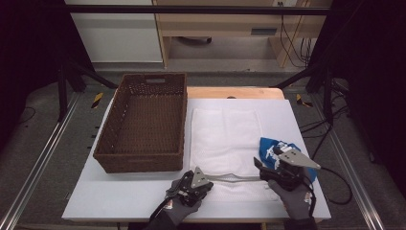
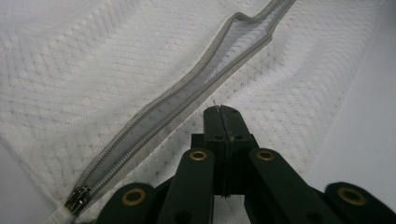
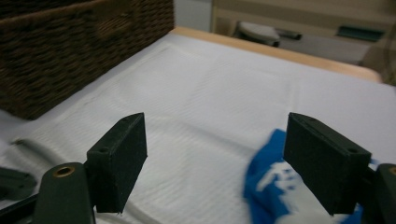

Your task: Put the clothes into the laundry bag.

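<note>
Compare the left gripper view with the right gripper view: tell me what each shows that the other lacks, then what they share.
Left gripper view alone: the left hand-held gripper, its jaws shut on a thin fold of mesh, and the metal zipper pull at the near end of the open grey zipper.

Right gripper view alone: the right hand-held gripper with jaws wide apart and nothing between them, the brown woven wicker basket, and the blue-and-white cloth.

Both: the white mesh laundry bag lying on the white table.
</note>
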A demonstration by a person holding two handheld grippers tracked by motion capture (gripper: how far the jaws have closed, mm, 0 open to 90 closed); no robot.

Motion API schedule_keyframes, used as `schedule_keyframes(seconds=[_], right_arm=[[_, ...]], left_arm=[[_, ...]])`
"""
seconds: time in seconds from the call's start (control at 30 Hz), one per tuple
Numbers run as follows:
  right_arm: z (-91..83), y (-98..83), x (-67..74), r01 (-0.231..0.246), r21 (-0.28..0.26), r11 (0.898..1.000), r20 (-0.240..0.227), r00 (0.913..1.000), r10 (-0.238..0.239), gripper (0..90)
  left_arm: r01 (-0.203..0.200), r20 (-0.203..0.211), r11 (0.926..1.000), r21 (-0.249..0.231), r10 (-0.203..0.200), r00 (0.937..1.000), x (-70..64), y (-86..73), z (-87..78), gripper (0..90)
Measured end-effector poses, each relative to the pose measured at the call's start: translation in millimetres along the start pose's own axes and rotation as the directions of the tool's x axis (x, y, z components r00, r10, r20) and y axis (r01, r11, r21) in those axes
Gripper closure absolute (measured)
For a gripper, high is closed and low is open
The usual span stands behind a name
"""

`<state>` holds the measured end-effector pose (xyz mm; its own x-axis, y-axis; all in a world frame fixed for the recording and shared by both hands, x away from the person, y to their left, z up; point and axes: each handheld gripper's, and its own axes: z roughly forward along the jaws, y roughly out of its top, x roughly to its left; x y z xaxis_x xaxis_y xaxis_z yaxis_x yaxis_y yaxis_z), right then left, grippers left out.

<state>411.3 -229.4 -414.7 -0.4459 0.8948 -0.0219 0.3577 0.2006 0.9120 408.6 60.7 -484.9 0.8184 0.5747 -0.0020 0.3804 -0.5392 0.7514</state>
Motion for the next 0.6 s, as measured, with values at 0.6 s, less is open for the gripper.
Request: schedule_keyframes(seconds=[0.6], right_arm=[[62.4, -44.3, 39.9, 0.067, 0.219, 0.973, -0.172, 0.9847, -0.029, 41.0]], left_arm=[[-0.005, -0.015, 1.0, -0.003, 0.005, 0.9999, -2.4, -0.4, 0.4, 89.9]])
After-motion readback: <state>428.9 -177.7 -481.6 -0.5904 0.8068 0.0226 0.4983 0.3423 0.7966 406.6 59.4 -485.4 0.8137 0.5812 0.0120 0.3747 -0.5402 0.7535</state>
